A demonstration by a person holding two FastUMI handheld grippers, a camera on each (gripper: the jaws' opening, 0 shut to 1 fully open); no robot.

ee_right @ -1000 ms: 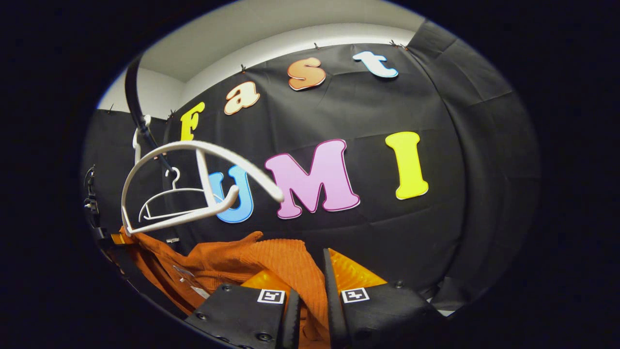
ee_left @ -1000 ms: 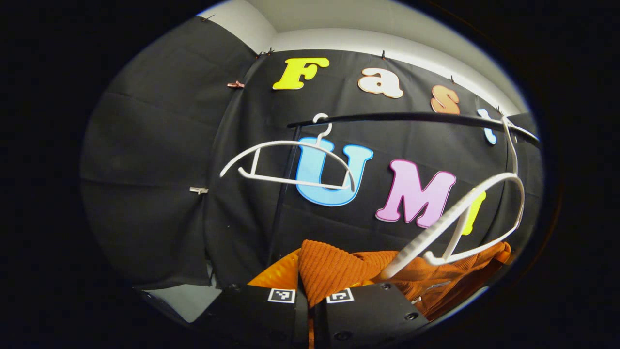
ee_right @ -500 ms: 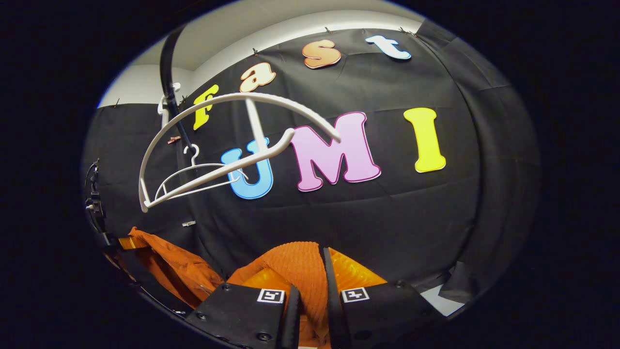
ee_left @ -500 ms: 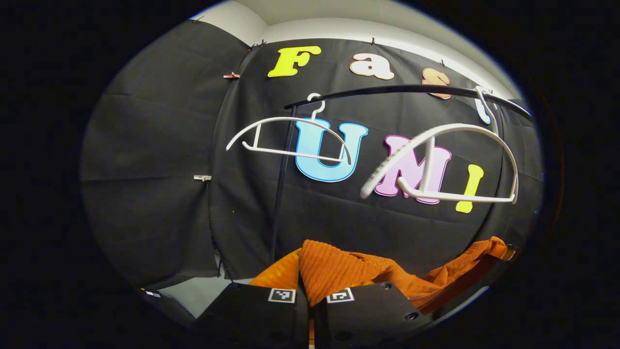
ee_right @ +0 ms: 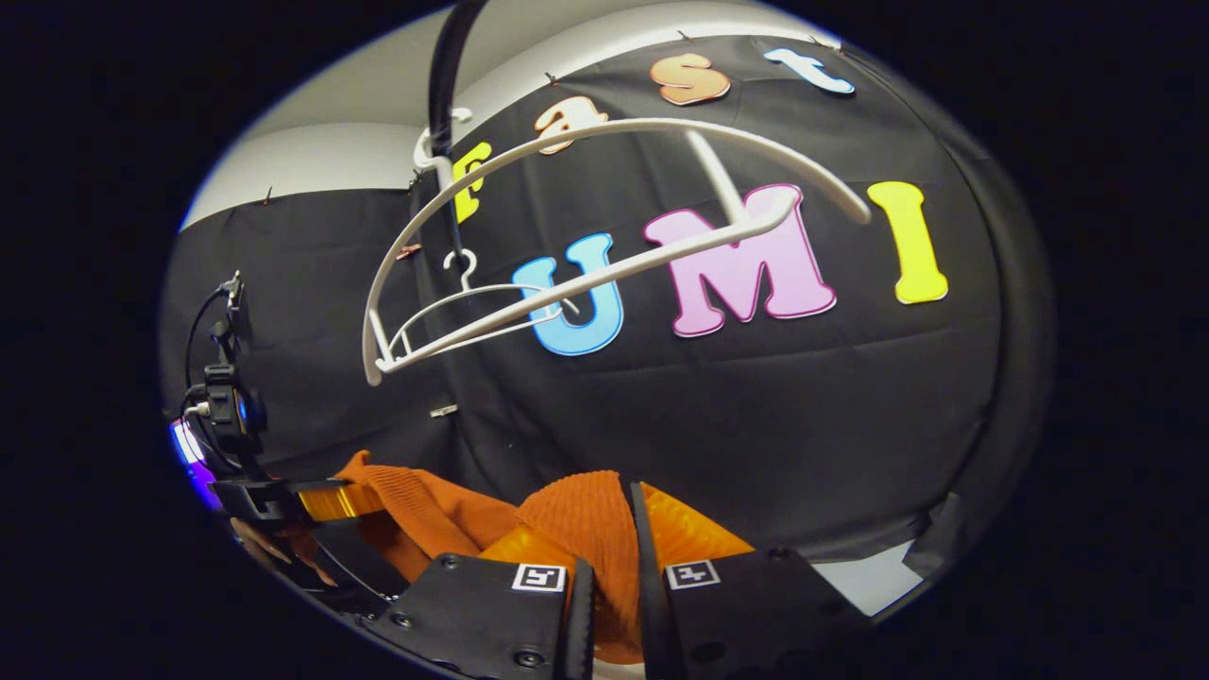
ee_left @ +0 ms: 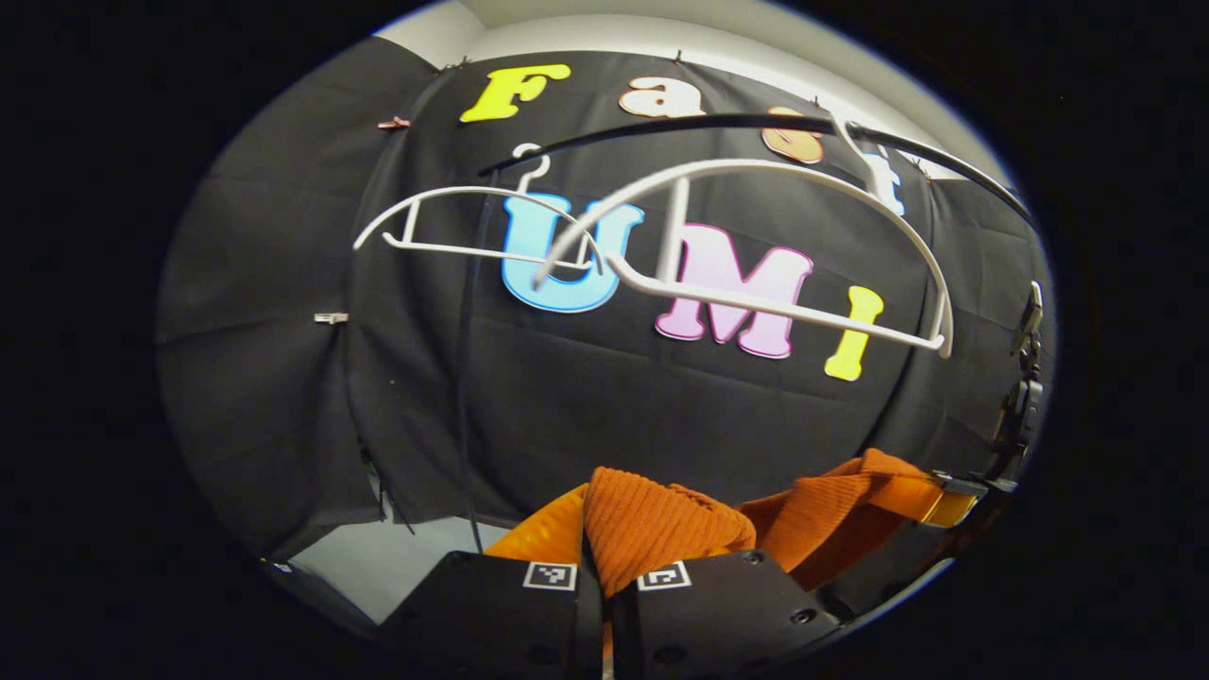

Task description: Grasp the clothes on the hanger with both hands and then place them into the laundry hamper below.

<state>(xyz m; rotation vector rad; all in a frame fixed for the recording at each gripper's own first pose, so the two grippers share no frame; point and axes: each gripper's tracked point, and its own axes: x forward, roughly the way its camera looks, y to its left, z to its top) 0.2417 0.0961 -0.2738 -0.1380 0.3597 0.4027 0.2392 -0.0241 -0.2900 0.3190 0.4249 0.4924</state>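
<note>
An orange knit garment (ee_left: pixel 661 524) hangs slack between my two grippers, below the rail. In the left gripper view, my left gripper (ee_left: pixel 612 548) is shut on one bunched fold, and the cloth runs right to the right gripper (ee_left: pixel 945 502). In the right gripper view, my right gripper (ee_right: pixel 609 540) is shut on another fold of the garment (ee_right: pixel 576 515), which trails left to the left gripper (ee_right: pixel 283 499). The large white hanger (ee_left: pixel 756 236) (ee_right: pixel 614 189) hangs bare on the black rail (ee_left: pixel 756 123), well above the garment.
A second, smaller white hanger (ee_left: pixel 472 222) (ee_right: pixel 472 302) hangs empty farther along the rail (ee_right: pixel 444 57). The rack's black upright pole (ee_left: pixel 463 378) stands in front of the cloth wall. A pale strip of floor (ee_left: pixel 397 562) shows low down.
The garment has come off the large hanger, and both grippers have dropped lower with it. The freed hanger has swung upward and now hangs bare.
</note>
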